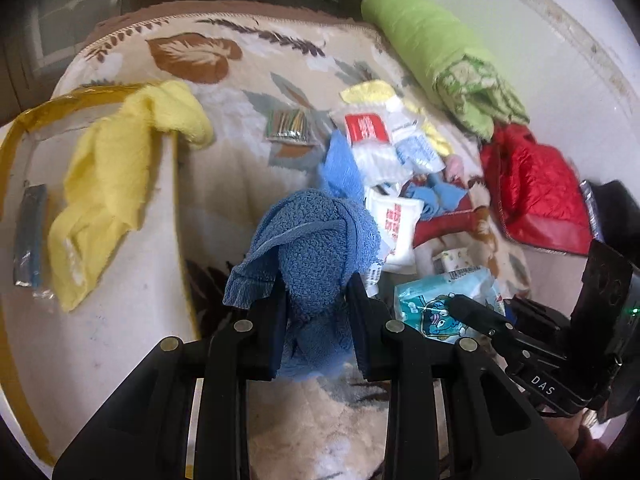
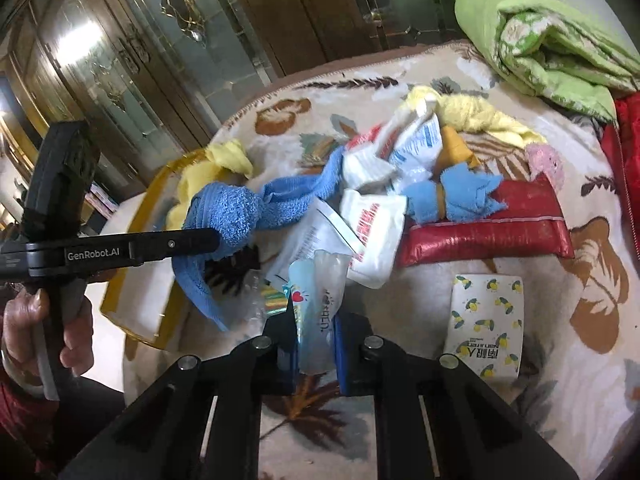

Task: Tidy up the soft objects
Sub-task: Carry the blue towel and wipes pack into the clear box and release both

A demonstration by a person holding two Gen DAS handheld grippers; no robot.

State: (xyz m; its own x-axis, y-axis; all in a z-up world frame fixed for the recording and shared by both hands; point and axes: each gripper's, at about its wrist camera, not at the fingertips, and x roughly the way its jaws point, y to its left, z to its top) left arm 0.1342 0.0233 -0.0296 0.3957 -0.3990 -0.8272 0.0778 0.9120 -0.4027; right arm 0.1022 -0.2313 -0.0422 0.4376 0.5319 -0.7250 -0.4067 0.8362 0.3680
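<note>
Left gripper clamped on blue towel, bunched and lifted above the leaf-print blanket, beside the white bin with a yellow cloth draped over its rim. Right gripper clamped on a clear plastic packet. Beyond: pile of white packets, red pouch, lemon-print tissue pack. Far right: green quilt.

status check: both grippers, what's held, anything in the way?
Left gripper shut on blue towel, lifted beside yellow-rimmed box. Right gripper shut on tissue pack. Yellow cloth draped over box rim.
</note>
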